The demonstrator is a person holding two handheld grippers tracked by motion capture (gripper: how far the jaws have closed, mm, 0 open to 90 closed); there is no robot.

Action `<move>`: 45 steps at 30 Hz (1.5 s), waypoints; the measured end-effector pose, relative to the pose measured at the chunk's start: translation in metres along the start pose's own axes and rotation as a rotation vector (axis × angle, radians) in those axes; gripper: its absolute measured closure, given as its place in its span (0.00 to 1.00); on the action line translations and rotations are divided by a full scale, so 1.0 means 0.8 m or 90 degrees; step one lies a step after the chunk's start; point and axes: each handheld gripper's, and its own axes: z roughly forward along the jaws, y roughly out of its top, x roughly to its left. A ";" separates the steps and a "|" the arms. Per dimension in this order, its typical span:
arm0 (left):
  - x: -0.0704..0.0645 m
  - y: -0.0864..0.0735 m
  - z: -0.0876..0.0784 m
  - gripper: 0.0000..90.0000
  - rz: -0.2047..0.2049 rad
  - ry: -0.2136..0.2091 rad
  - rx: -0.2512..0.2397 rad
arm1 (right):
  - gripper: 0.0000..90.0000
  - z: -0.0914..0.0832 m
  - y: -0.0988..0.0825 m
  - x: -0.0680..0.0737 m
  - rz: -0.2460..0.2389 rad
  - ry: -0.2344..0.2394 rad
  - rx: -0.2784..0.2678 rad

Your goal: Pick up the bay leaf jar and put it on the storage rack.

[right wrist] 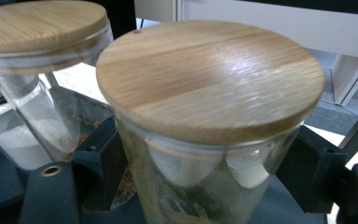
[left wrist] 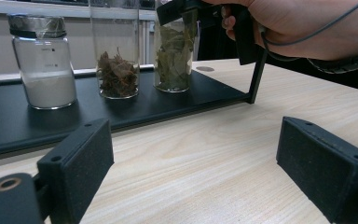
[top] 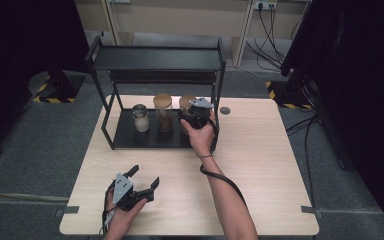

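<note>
- The right tongs (top: 192, 116) stand around the glass jar of green leaves (right wrist: 200, 186), just under its bamboo lid (right wrist: 209, 74); in the right gripper view one pad sits against each side of the glass, so they read as clenched on the jar.
- That jar rests on the lower tray of the black rack (top: 130, 137) at the far side of the bench (top: 260, 165) — rightmost of three, beside the jar of brown dried bits (top: 163, 114) and the jar of white powder (top: 140, 118).
- The left tongs (top: 145, 179) lie released near the bench's front edge, well apart from the rack, jaws wide with nothing between them.
- Progress, as I judge it: the grasp looks made, but the jar's base is on the tray in the left gripper view — lifting and moving it is all left to do.
</note>
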 end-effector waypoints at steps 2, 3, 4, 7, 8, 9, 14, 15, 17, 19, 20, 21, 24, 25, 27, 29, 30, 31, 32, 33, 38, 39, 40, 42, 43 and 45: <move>0.000 0.000 0.000 0.12 0.000 0.000 0.001 | 0.24 0.001 -0.002 -0.001 0.006 0.006 0.012; 0.000 0.000 0.000 0.12 0.000 0.000 0.001 | 0.23 0.001 -0.003 -0.002 0.010 0.008 0.016; 0.000 0.000 0.000 0.12 -0.001 0.000 0.001 | 0.22 0.002 -0.004 -0.002 0.013 0.009 0.019; 0.000 0.000 0.000 0.12 -0.002 0.000 0.001 | 0.20 0.001 -0.006 -0.001 0.011 0.011 0.018; 0.000 0.000 0.000 0.12 -0.002 0.000 0.001 | 0.19 0.000 -0.006 -0.001 0.007 0.010 0.018; 0.000 0.000 0.000 0.12 -0.001 0.000 0.001 | 0.18 0.000 -0.006 0.000 0.006 0.011 0.018; 0.000 0.000 0.000 0.12 -0.003 0.000 -0.001 | 0.12 -0.006 -0.001 0.004 0.013 0.011 0.006; 0.000 0.000 0.000 0.12 -0.001 0.000 0.001 | 0.12 -0.007 0.000 0.004 0.012 0.012 0.006; 0.000 0.000 0.000 0.12 0.000 0.000 0.000 | 0.10 -0.010 0.001 0.004 0.017 0.014 0.004; 0.000 0.000 0.000 0.12 0.002 0.000 0.000 | 0.09 -0.012 0.001 0.005 0.022 0.016 0.004; 0.000 0.000 0.000 0.12 0.002 0.000 0.000 | 0.09 -0.013 0.001 0.005 0.022 0.018 0.004; -0.001 0.000 0.000 0.12 0.002 0.000 0.000 | 0.09 -0.014 0.001 0.006 0.021 0.018 0.003; -0.001 0.000 0.000 0.12 0.002 0.001 0.000 | 0.08 -0.017 0.000 0.006 0.022 0.020 0.005; -0.001 0.000 0.000 0.12 0.003 0.001 0.000 | 0.07 -0.018 0.000 0.006 0.023 0.020 0.004; -0.001 0.000 0.000 0.12 0.002 0.001 0.001 | 0.07 -0.019 -0.001 0.006 0.024 0.021 0.004; 0.000 0.000 0.000 0.12 0.001 0.001 0.001 | 0.06 -0.021 -0.001 0.006 0.024 0.023 0.002; 0.000 0.000 0.000 0.12 0.001 0.001 0.001 | 0.06 -0.023 -0.001 0.006 0.024 0.024 0.001; 0.000 0.000 0.000 0.12 0.001 0.001 0.001 | 0.06 -0.024 -0.001 0.007 0.025 0.026 -0.001; -0.001 0.000 0.000 0.12 0.001 0.001 0.001 | 0.05 -0.025 -0.001 0.007 0.025 0.028 0.000; -0.001 0.000 0.000 0.12 0.001 0.001 0.001 | 0.05 -0.026 0.000 0.008 0.027 0.029 0.000; -0.001 0.000 0.000 0.12 0.002 0.001 0.000 | 0.04 -0.031 -0.001 0.009 0.034 0.037 -0.001; -0.001 0.000 0.000 0.12 0.002 0.001 0.001 | 0.04 -0.031 -0.002 0.009 0.034 0.038 -0.001; -0.001 0.000 0.000 0.12 0.002 0.001 0.001 | 0.04 -0.032 -0.002 0.010 0.035 0.038 0.000; -0.001 0.000 0.000 0.12 0.002 0.001 0.000 | 0.04 -0.033 -0.002 0.010 0.035 0.039 0.000; -0.001 0.000 0.000 0.12 0.003 0.001 0.000 | 0.04 -0.034 -0.002 0.011 0.037 0.041 -0.001; -0.001 0.000 0.000 0.12 0.003 0.001 0.001 | 0.04 -0.036 -0.002 0.012 0.035 0.043 -0.001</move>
